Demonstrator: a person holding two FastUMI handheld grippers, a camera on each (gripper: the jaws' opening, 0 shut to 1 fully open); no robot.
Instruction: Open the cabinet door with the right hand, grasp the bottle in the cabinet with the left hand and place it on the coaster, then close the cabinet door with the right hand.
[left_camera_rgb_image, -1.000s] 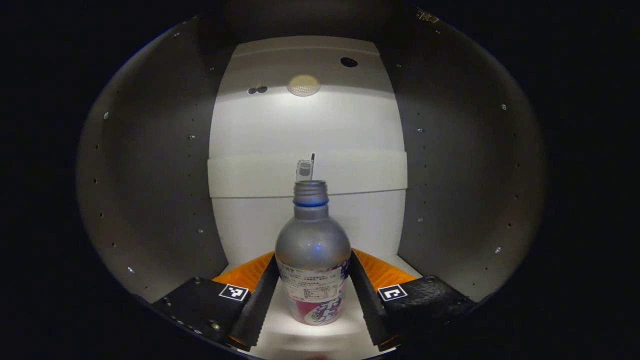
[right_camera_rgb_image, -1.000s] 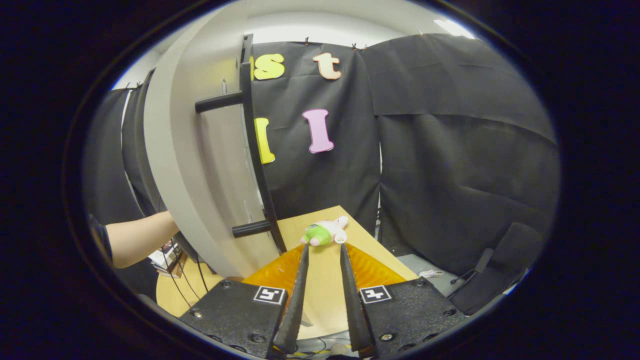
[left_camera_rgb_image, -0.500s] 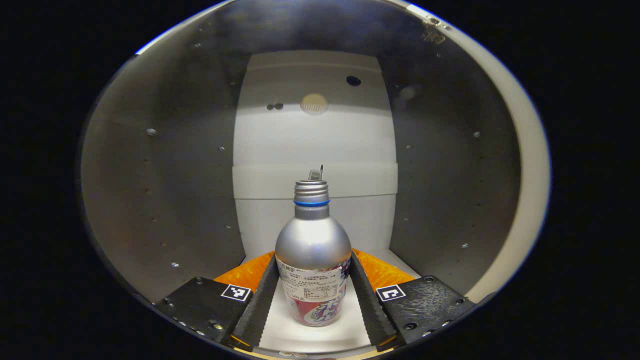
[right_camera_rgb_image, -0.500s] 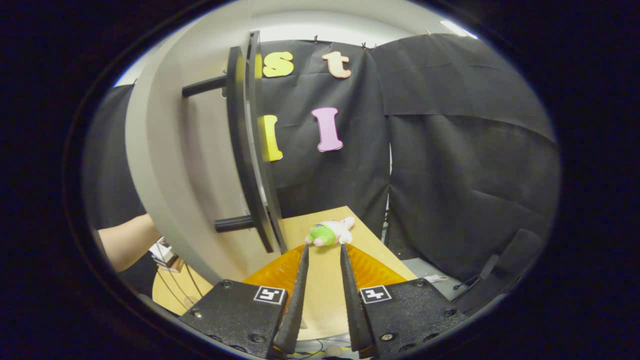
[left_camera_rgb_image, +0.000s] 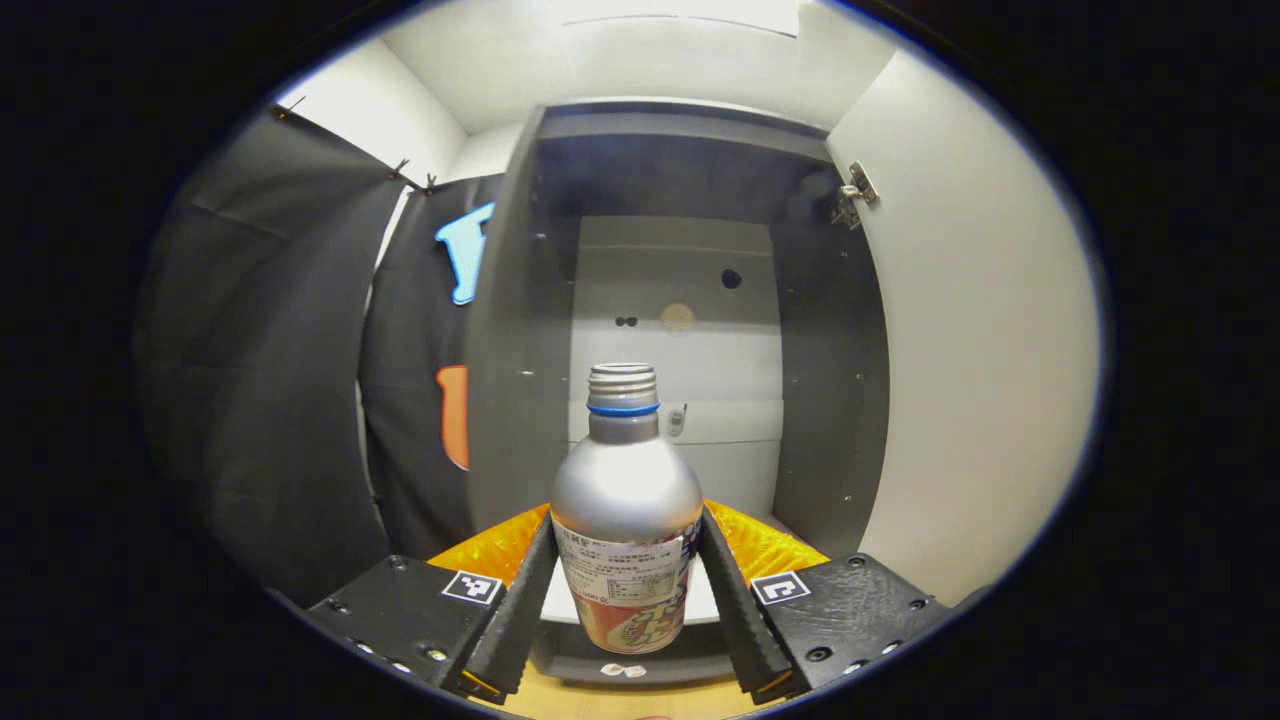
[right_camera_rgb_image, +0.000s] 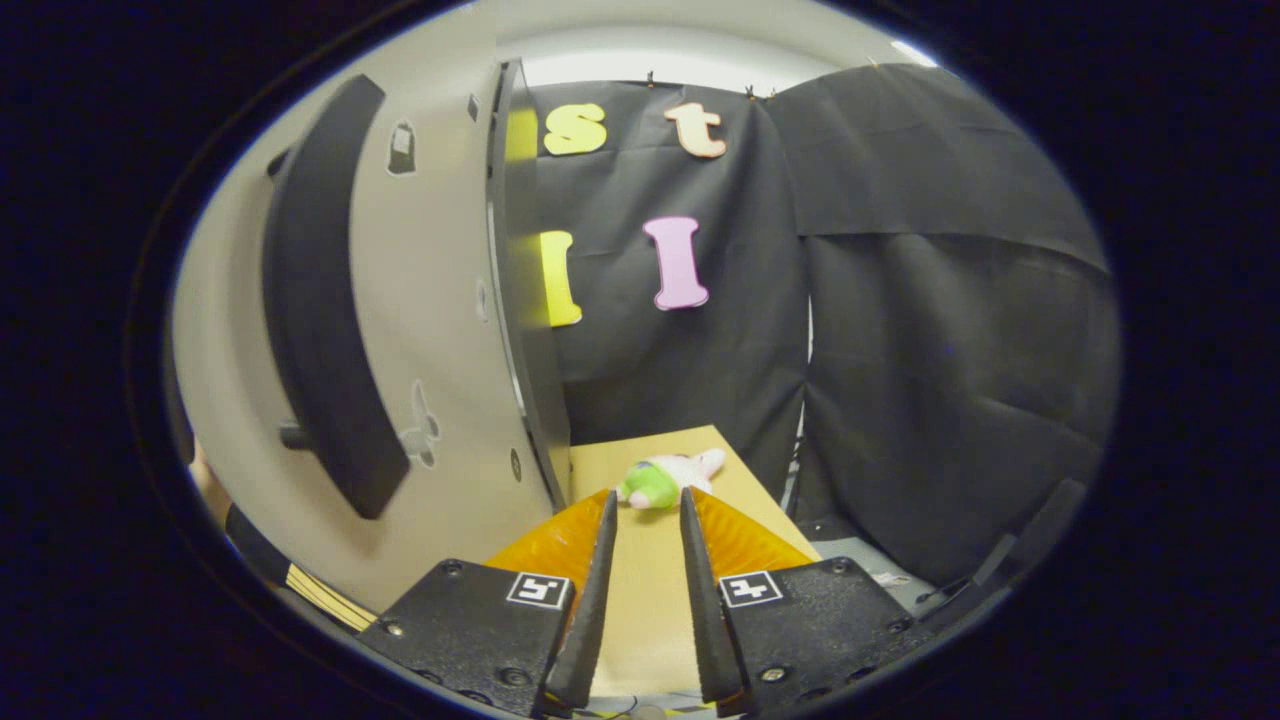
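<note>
Left tongs (left_camera_rgb_image: 625, 590) clamping smooth silver bottle (left_camera_rgb_image: 625, 510), right tongs (right_camera_rgb_image: 645, 590) parted, gripping nothing, over wooden tabletop (right_camera_rgb_image: 650, 590).

Left tongs (left_camera_rgb_image: 625, 585): level, pointing forward; both fingers (left_camera_rgb_image: 520, 600) pressed against the sides of an upright bottle (left_camera_rgb_image: 625, 520), clamped low on its body.

Right tongs (right_camera_rgb_image: 645, 590): level, pointing forward; fingers (right_camera_rgb_image: 590, 600) parted by a narrow gap, holding nothing, touching nothing.
</note>
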